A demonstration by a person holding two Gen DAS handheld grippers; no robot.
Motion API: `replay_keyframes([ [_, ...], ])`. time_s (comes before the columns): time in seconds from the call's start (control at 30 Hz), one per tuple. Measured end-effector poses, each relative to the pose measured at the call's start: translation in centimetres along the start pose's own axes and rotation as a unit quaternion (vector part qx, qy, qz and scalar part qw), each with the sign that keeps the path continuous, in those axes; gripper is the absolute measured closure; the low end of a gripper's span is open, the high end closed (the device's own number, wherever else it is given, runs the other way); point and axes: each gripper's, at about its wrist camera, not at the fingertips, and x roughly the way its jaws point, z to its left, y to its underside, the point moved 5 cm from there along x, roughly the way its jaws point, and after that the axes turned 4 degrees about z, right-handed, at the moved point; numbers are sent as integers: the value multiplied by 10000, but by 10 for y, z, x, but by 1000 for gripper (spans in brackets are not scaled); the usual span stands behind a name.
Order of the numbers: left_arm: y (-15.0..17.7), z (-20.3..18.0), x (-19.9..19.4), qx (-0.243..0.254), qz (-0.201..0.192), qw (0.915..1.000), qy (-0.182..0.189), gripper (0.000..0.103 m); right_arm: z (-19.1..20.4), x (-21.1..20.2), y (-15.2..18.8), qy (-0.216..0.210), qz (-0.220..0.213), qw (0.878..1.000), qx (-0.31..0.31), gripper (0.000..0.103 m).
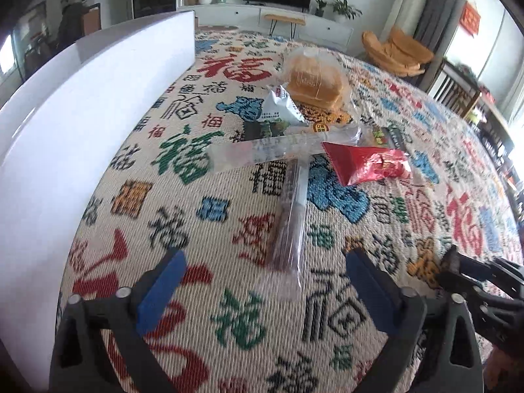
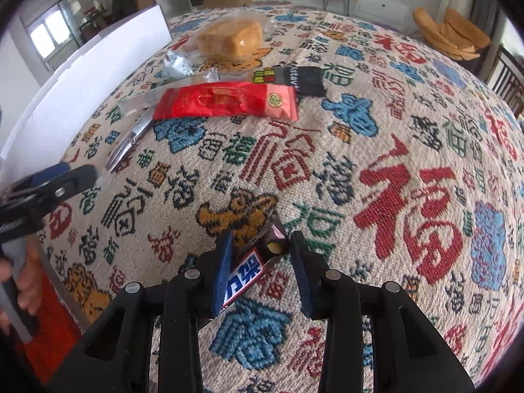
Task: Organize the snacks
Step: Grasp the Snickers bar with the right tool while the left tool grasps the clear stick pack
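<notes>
right gripper [image 2: 258, 255] clamps a chocolate bar [image 2: 252, 267]; left gripper [image 1: 265, 286] hangs unclenched over a clear-wrapped stick [image 1: 290, 226]. bread [image 1: 314, 82] and red packet [image 1: 366, 163], at twelve o'clock, remain unsorted.

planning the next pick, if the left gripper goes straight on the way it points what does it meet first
Most likely the clear-wrapped snack stick, lying on the patterned cloth just ahead of the left gripper, roughly centred between its open jaws. Depth is hard to judge in the fisheye, so it might touch the cloth first.
</notes>
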Motion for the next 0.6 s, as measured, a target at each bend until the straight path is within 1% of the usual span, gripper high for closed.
replay_keyframes([
  [0.03,-7,-2,14,12,210,9997,-126,33,-3,-3,3,-3,-36,10000,60,63],
  [0.07,-14,-4,15,113,46,9992,-385,34,-5,-5,6,-19,-62,9999,109,62],
  [0.1,-17,-6,17,185,15,9989,-426,47,-7,-6,9,-60,-74,9998,147,62],
  [0.13,-18,-9,18,252,53,9988,-412,57,-7,-7,11,-115,-69,9997,183,59],
  [0.2,-10,-11,13,365,83,9991,-210,83,-5,-7,10,-207,-18,9995,240,53],
  [0.23,-3,-9,8,390,147,9991,-58,84,-5,-10,13,-248,1,9994,253,50],
  [0.3,15,-2,-3,370,289,9987,188,84,-6,-13,17,-337,76,9991,264,47],
  [0.4,40,12,-19,394,442,9977,315,84,-3,-14,23,-553,238,9976,337,47],
  [0.43,45,14,-21,419,454,9976,310,84,0,-12,26,-683,283,9965,391,47],
  [0.5,49,15,-24,471,396,9979,181,84,7,-7,24,-910,354,9939,509,47],
  [0.53,49,15,-23,493,378,9980,90,83,11,-3,21,-903,363,9939,520,44],
  [0.6,47,14,-21,512,312,9982,-53,83,19,2,10,-707,279,9960,465,43],
])
